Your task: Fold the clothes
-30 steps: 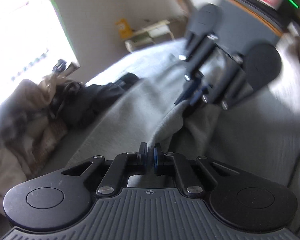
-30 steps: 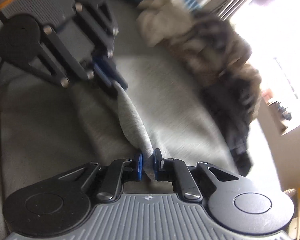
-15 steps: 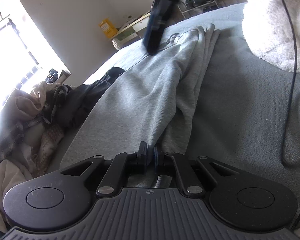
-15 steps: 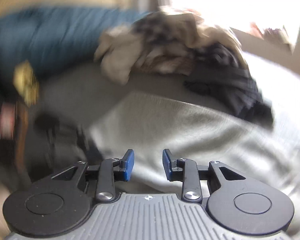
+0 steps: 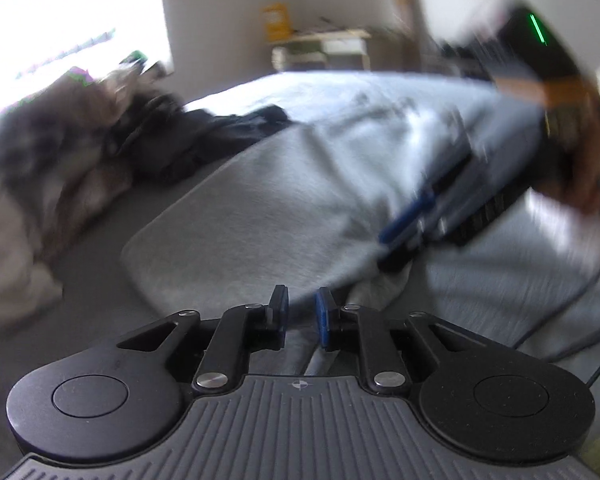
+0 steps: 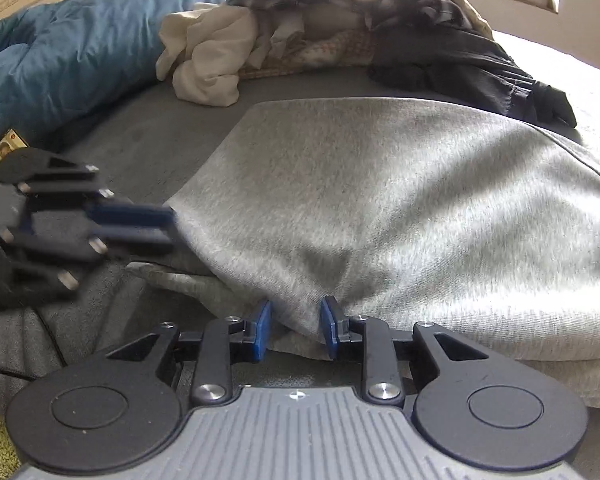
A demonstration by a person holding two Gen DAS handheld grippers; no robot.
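Grey fleece sweatshirt (image 6: 380, 200) lies folded on the bed (image 6: 140, 148). Left hand-held gripper (image 5: 302, 312) just opened, jaws apart, empty. Right hand-held gripper (image 6: 296, 332) apart, straddling the hem unclamped. Next: withdraw clear, avoid snagging the fold.

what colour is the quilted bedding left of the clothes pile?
Blue. The quilted bedding shows best in the right wrist view.

A folded sweatshirt (image 6: 400, 208) lies spread on a bed (image 6: 140, 148), filling the middle of the right wrist view. Behind it sits a heap of unfolded clothes (image 6: 300, 32), with a dark garment (image 6: 472, 68) at the heap's right touching the sweatshirt's far edge. A quilt (image 6: 60, 56) lies to the heap's left. In the left wrist view, a small table (image 5: 320, 46) stands against the wall beyond the bed.
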